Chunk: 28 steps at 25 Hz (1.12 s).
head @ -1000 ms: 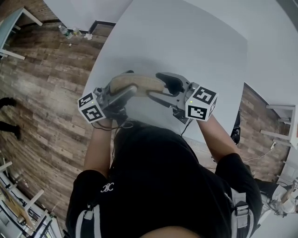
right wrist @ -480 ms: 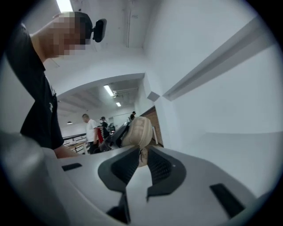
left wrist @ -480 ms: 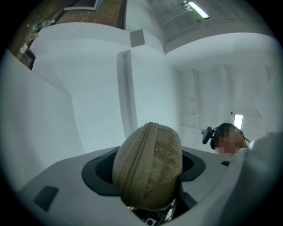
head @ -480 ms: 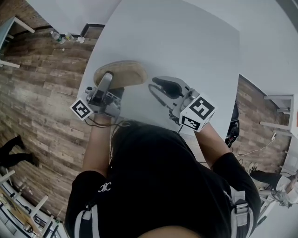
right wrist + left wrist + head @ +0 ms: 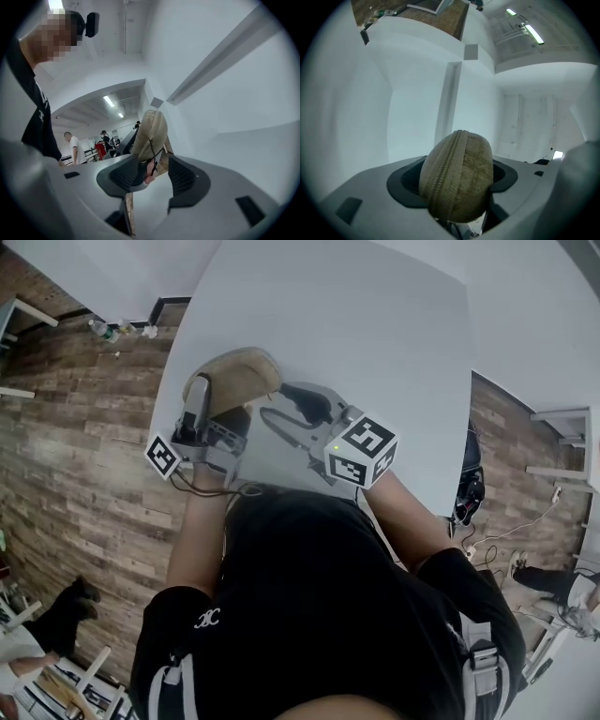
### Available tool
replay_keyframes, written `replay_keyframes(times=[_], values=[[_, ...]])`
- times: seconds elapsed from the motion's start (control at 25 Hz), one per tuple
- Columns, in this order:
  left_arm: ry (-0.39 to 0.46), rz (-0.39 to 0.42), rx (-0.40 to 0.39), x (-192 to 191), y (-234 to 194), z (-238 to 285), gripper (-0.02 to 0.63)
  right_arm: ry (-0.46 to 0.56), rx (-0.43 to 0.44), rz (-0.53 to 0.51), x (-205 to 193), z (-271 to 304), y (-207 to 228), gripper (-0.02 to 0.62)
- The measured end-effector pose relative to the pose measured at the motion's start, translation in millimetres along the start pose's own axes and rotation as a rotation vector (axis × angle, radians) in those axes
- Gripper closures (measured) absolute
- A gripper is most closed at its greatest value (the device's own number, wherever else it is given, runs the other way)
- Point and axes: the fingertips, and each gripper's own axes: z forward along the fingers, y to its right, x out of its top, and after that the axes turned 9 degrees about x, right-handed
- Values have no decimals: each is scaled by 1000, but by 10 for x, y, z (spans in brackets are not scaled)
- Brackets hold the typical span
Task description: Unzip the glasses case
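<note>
The tan fabric glasses case is held tilted over the near left part of the white table. My left gripper is shut on it. In the left gripper view the case fills the gap between the jaws, its closed zipper facing the camera. My right gripper sits just right of the case's end. Its jaws have just been closing. In the right gripper view the case stands ahead, and its cord pull with a pinkish tab hangs between the jaws of the right gripper, which do not clamp it.
The table's left edge lies just beside the left gripper, with wooden floor below. Bottles stand on the floor at the far left. Several people stand far off in the right gripper view.
The left gripper has rolled and swung the case from lying level between both grippers to tilted at the left. The right gripper drew off, then came back to its end, jaws narrower.
</note>
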Motion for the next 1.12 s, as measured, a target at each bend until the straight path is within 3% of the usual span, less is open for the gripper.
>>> replay_keyframes(times=[0.16,0.28,0.36,0.88,1.12], values=[[-12,-15,-6,-75,8,33,272,58,2,60,91,41,46,415],[-2,-24,-2,-96,-1,13,272,48,11,9,96,20,-45,544],[13,-26,-1,-62,-1,-23,272,35,-2,-30,69,-14,-85,576],[-7,18,-8,-141,43,-19,272,136,-14,16,229,-447,-100,581],[-103,161,25,-325,124,63,279,148,-52,28,319,-601,-75,581]])
